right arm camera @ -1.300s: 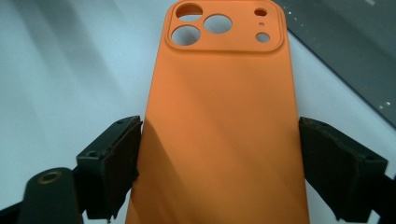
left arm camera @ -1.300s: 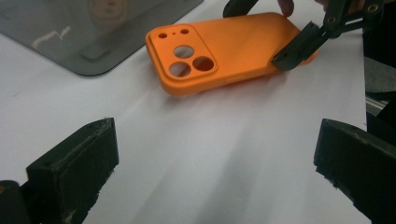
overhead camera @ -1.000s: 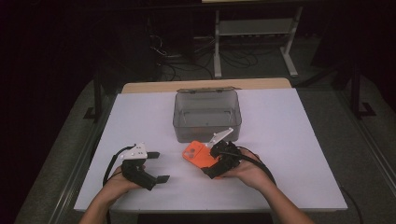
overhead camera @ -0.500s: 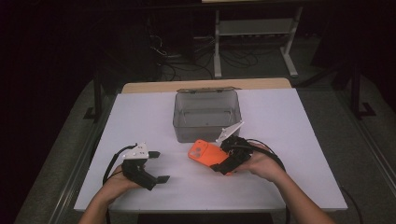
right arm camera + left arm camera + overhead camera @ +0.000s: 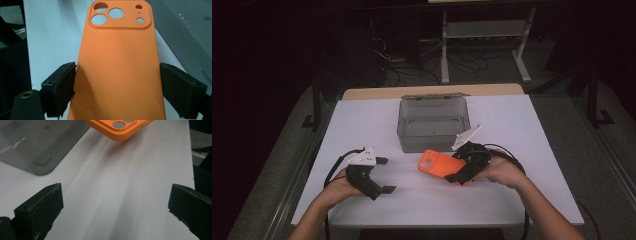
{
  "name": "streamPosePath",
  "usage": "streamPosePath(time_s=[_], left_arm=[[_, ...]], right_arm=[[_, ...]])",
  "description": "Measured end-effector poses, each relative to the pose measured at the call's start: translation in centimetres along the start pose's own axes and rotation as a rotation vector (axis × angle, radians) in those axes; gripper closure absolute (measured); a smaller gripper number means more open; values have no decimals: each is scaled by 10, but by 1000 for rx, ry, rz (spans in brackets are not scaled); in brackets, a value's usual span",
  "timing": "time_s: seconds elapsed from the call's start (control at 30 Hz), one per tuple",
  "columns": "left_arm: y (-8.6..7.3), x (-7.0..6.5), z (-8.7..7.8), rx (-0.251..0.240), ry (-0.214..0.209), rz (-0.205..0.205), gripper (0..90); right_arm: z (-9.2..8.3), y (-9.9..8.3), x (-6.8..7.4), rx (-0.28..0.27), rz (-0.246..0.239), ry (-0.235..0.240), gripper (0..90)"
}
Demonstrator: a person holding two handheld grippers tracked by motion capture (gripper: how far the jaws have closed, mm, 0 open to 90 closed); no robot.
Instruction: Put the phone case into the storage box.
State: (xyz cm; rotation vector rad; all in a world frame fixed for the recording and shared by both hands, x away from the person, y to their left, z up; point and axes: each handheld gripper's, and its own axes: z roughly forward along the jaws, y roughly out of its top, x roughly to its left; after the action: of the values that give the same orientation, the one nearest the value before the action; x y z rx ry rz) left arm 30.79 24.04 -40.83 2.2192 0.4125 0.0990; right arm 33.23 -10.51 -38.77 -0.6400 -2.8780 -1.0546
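on the left side of the white table (image 5: 362,125), the left gripper (image 5: 384,175) is sitting low over bare tabletop with its jaws spread wide and nothing between them, the person's left hand (image 5: 339,187) wrapping its body from below and pointing it toward the middle. in the left gripper view the orange phone case (image 5: 120,128) is lying well ahead of those open jaws, past a broad stretch of white surface, with a corner of the grey plastic box (image 5: 37,147) at the upper left. moving to the centre, the grey plastic box (image 5: 433,125) is standing open-topped, and the orange phone case (image 5: 439,163) is hanging just in front of its near wall, tilted, camera end toward the left. further right, the right gripper (image 5: 460,172) is pinching the case across its width, one jaw pressing each long edge near the plain end, as the right gripper view is showing; the camera cutouts are pointing away from the fingers. the right hand (image 5: 502,172) is cupping the gripper from the right, wrist angled inward. to the far right, open tabletop is stretching to the table's edge.
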Motion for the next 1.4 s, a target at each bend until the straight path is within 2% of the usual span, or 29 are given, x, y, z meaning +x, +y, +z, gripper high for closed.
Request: streamPosePath(time_s=[0.17,0.33,0.77,1.03,1.4], left_arm=[[8,7,-1,13,-26,31,0],[13,10,-1,24,-41,45,0],[33,17,0,54,-88,104,0],[45,18,3,85,-102,145,0],[57,15,7,116,-95,190,0]], right_arm=[[-4,0,-5,-1,-22,38,157],[-3,0,-5,6,-38,67,156],[1,8,-5,20,-84,115,156],[5,14,-4,32,-110,126,156],[10,24,0,44,-144,141,156]])
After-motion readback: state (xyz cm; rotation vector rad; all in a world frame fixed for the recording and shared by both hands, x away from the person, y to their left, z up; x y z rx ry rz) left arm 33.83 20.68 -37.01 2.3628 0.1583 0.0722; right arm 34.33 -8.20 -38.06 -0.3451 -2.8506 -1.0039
